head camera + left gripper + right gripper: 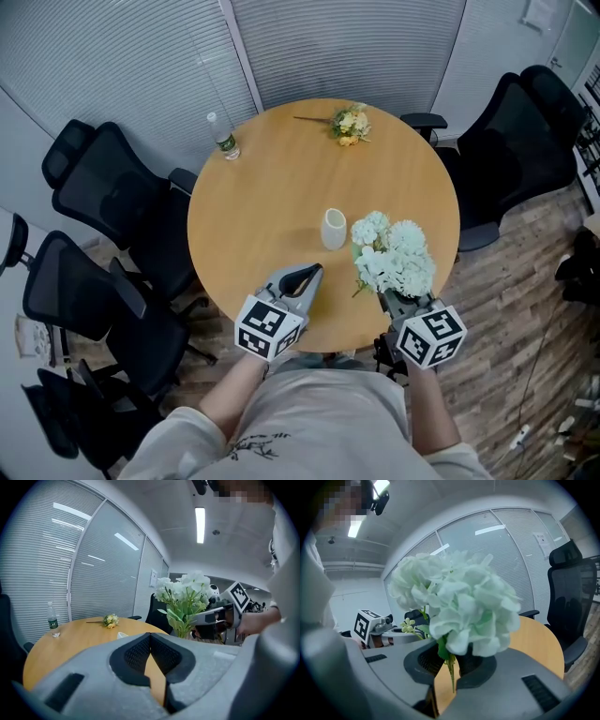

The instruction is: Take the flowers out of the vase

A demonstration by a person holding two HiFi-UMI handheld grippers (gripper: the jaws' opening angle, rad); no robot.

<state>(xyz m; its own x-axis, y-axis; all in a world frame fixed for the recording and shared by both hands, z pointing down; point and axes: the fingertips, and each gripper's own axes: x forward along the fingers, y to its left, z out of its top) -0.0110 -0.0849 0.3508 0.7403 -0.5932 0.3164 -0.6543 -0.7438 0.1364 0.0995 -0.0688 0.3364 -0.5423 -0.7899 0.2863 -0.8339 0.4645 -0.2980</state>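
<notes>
A person stands at the near edge of a round wooden table (234, 225), seen from above, with a gripper in each hand. The right gripper (449, 662) has its jaws pinched narrow on the thin green stem of a bunch of white flowers (396, 255). It holds the bunch upright over the near right part of the table, blooms on top. The grip sits low on the stem, likely so the soft heads are not crushed.

The bunch is clear of the small white vase (334, 229), which stands empty and upright just to its left, near the table's middle. The left gripper (304, 277) hovers near and left of the vase, its jaws fully together with nothing between them. It does not touch the vase, which seems steady enough alone.

A smaller yellow bunch (350, 123) lies on its side at the far edge, probably where removed flowers are laid. A water bottle (223, 137) stands at the far left. Black office chairs (103, 187) ring the table.
</notes>
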